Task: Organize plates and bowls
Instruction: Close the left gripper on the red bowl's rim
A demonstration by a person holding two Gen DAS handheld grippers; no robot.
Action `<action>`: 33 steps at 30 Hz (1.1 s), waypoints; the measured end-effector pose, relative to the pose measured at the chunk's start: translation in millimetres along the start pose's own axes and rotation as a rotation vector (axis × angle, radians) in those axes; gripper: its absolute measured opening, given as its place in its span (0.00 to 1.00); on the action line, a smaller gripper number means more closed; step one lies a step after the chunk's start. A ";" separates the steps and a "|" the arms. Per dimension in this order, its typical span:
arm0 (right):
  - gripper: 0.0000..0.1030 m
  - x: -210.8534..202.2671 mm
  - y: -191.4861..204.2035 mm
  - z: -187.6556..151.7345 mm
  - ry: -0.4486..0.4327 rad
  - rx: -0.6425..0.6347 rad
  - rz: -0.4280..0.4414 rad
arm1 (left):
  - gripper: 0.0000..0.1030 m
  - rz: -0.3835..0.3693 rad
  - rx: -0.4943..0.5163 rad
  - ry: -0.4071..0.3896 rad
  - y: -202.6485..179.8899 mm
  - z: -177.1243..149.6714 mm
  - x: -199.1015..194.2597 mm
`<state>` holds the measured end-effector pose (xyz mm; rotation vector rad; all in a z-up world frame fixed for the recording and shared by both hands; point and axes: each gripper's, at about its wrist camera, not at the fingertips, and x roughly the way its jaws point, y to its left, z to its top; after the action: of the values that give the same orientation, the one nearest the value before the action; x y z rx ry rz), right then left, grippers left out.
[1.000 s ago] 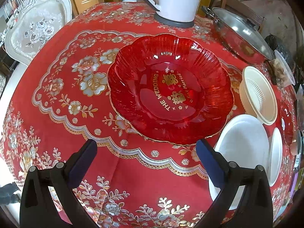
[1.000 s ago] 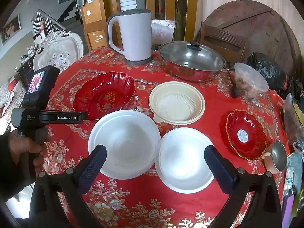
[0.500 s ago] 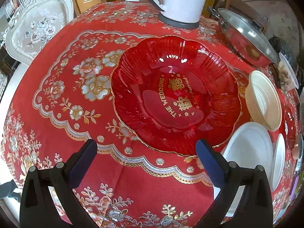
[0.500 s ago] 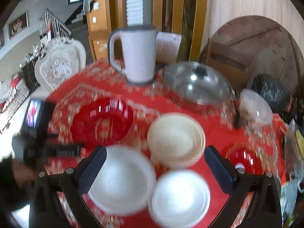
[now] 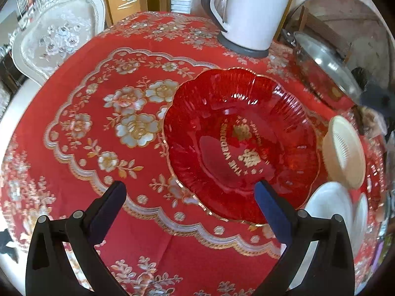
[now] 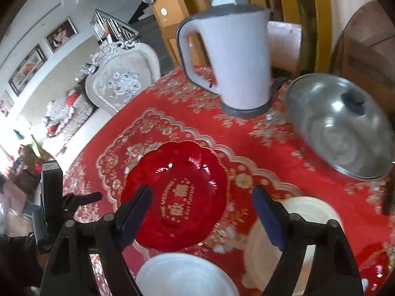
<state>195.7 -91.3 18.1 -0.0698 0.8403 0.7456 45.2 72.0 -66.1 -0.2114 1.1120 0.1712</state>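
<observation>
The large red translucent scalloped dish with gold lettering (image 5: 243, 145) lay flat on the counter covered by a red flowered cloth (image 5: 103, 128), in front of the white electric kettle (image 5: 249, 12) and left of the cream ribbed plastic bowl (image 5: 344, 151). The left gripper (image 5: 188, 194) hovered just before its near rim, jaws wide apart and holding nothing. The right gripper (image 6: 201, 201) was also spread apart and empty, above the white round plate (image 6: 185, 275).

The dish looked like thin moulded plastic, so probably light and stiff, but glossy and slippery. Its raised near rim seemed the best place to grip, as the wavy wall may slide out from a shallow hold.
</observation>
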 end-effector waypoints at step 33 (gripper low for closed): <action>0.04 88.8 -30.1 -16.2 0.210 0.118 -0.070 | 0.10 -0.056 -0.078 0.122 19.3 24.6 37.0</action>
<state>242.3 -68.5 -61.6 -0.0730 1.0751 0.6284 77.9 98.0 -90.5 -0.3260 1.2199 0.1532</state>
